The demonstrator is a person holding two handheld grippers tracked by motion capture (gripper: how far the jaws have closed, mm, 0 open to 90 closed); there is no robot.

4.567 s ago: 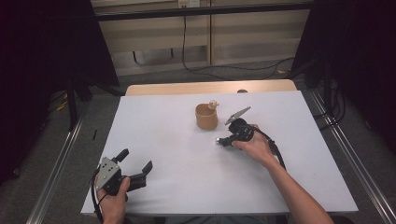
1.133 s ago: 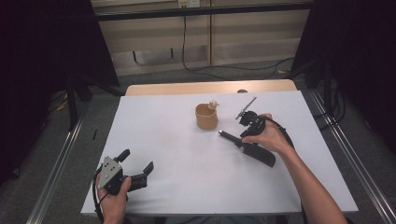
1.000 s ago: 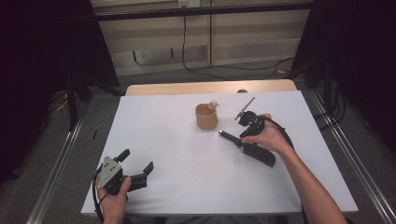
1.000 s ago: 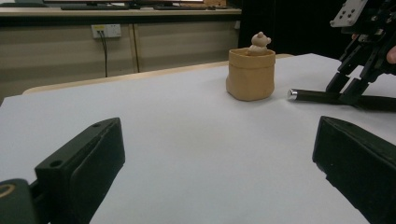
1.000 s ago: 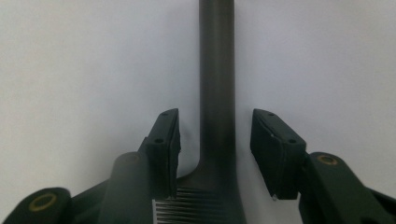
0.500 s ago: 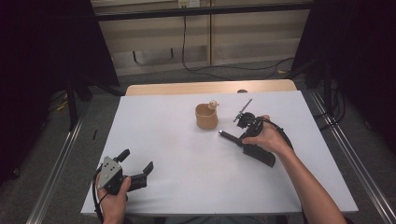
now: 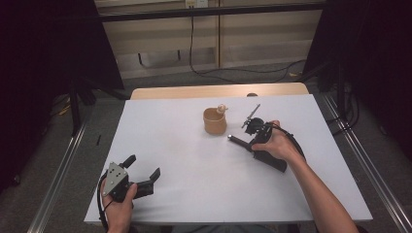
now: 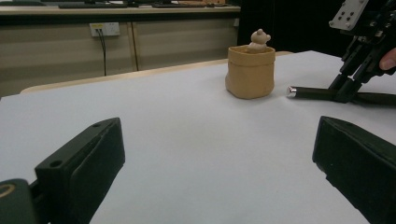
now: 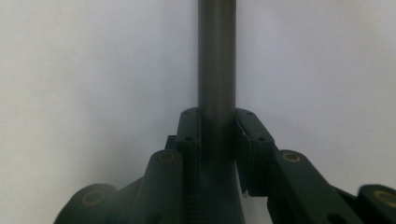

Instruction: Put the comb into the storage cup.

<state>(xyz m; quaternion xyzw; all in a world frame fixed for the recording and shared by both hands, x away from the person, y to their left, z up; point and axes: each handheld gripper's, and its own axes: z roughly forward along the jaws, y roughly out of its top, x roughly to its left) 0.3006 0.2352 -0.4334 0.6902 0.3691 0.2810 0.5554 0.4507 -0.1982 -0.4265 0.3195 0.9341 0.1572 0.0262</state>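
A long black rod (image 7: 240, 141) with a silver tip and a thicker black end lies on the white table (image 7: 194, 160), right of a tan pouch (image 7: 214, 122). A small bear figure (image 7: 222, 108) peeks out of the pouch. My right gripper (image 7: 251, 141) points down onto the thin part of the rod. Its jaws have just been closing with the rod between them. In the right gripper view both pads (image 9: 189, 133) press on the rod (image 9: 217, 70). My left gripper (image 7: 142, 166) rests open near the front left corner with nothing between its jaws (image 8: 215, 177).
In the left gripper view the pouch (image 8: 251, 70) and bear (image 8: 259, 39) stand ahead, with the rod's silver tip (image 8: 291, 91) and the right gripper (image 8: 343, 88) to their right. A wooden strip (image 7: 218, 91) lines the far edge. Metal rails (image 7: 56, 179) flank the table.
The right gripper has come from beside the pouch down onto the rod, and its jaws have narrowed onto it. The left gripper has kept still.
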